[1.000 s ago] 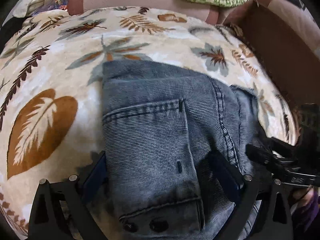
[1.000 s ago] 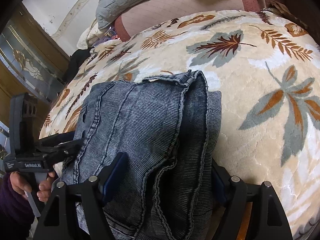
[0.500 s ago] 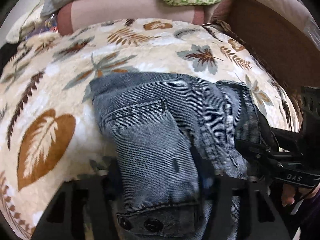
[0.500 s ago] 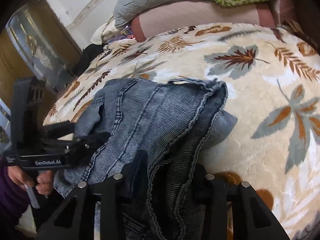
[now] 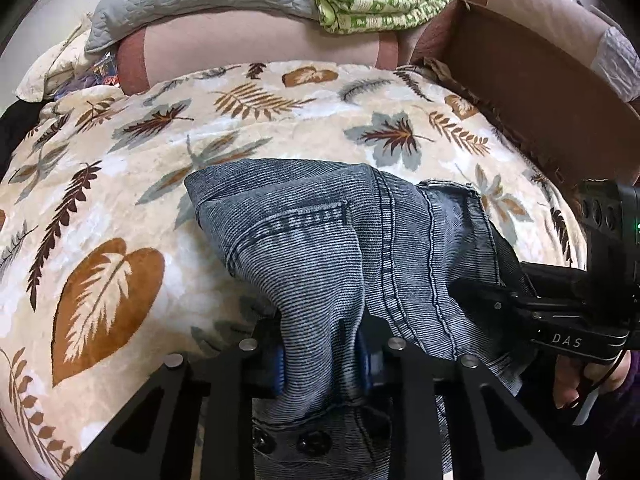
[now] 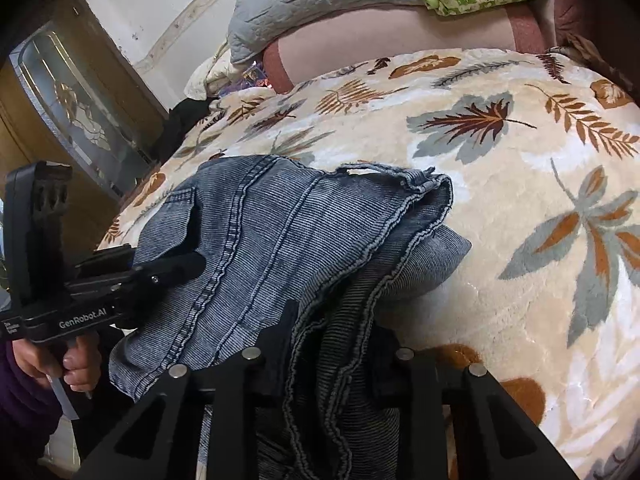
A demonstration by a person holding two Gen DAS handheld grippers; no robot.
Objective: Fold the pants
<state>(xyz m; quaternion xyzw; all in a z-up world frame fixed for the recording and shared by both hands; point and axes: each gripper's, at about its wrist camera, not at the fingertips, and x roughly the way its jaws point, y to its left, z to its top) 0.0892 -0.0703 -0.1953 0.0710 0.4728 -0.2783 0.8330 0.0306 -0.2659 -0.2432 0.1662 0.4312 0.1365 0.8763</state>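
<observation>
I hold both grippers, left gripper [image 5: 322,354] and right gripper [image 6: 328,354], clamped on the folded jeans [image 5: 320,232] lying on the leaf-print blanket [image 5: 120,168].

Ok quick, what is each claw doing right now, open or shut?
Left claw: shut on the jeans, near the waistband.
Right claw: shut on the jeans, pinching bunched folded layers.

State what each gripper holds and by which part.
Both hold the blue-grey denim pants: the left gripper pinches a bunched fold near the snap-button waistband, the right gripper clamps the stacked seamed edges.
</observation>
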